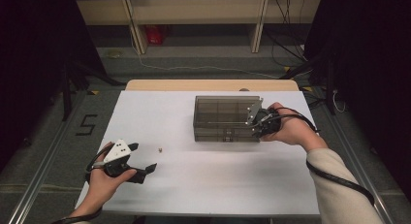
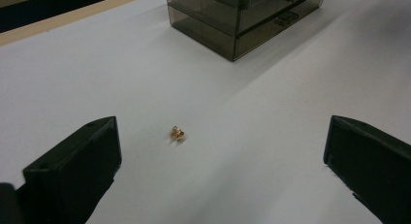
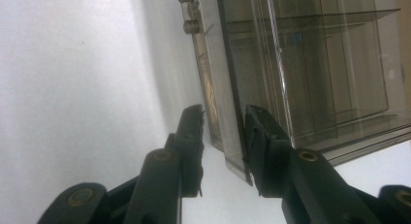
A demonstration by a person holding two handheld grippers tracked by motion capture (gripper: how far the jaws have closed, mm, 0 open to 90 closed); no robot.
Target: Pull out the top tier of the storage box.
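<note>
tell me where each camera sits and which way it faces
High view: above the person's side, looking forward and down on the white table; both forearms and tongs show.
Left gripper view: on the left tongs, looking past wide-open jaws at a small gold piece.
Right gripper view: on the right tongs, jaws either side of a panel's edge.
All three share the smoky plastic drawer box.

**One sign on the floor**

We can read only one sign: a dark figure "5" (image 1: 86,125). It stands on the grey floor (image 1: 48,136), to the left of the white table (image 1: 213,180), in the high view. On the table and on the things on it we find no readable text.
</note>
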